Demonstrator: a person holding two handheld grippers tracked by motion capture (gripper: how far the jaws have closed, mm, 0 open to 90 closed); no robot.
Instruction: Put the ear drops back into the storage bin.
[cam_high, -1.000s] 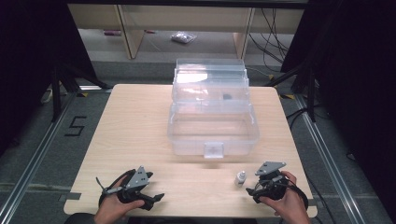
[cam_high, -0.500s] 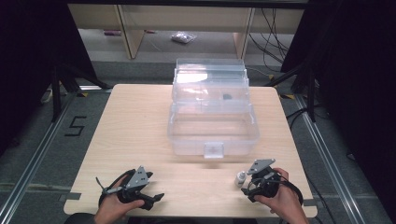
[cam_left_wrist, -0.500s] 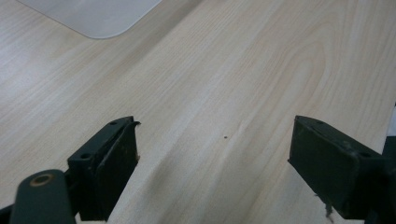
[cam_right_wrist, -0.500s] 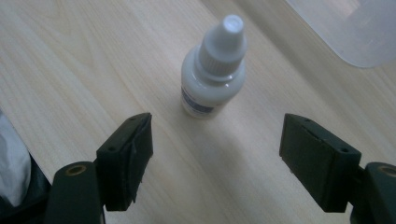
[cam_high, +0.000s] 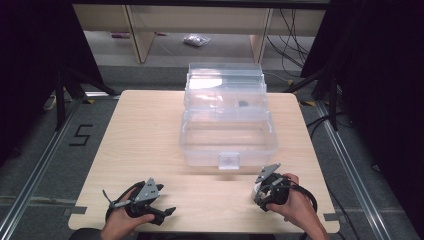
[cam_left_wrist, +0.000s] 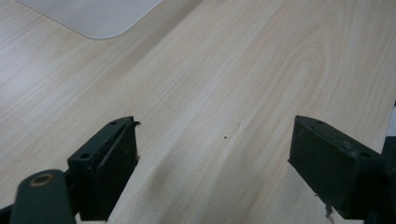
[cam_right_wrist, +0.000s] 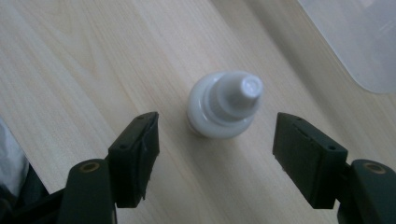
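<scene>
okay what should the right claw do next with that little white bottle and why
Probably ease forward a little, then close. The right claw is open, and the small white bottle stands upright on the table centred just ahead of its jaws, untouched.

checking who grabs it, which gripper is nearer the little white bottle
Right. The right gripper hangs just above the white bottle, jaws open either side; the left gripper rests across the table.

Table (cam_high: 150, 130) bearing a lidded box (cam_high: 227, 135) at centre rear; small bottle (cam_right_wrist: 225, 105) upright before the box's right corner, between the right gripper's (cam_right_wrist: 215, 154) jaws; left gripper (cam_high: 150, 200) at the near left edge.
</scene>
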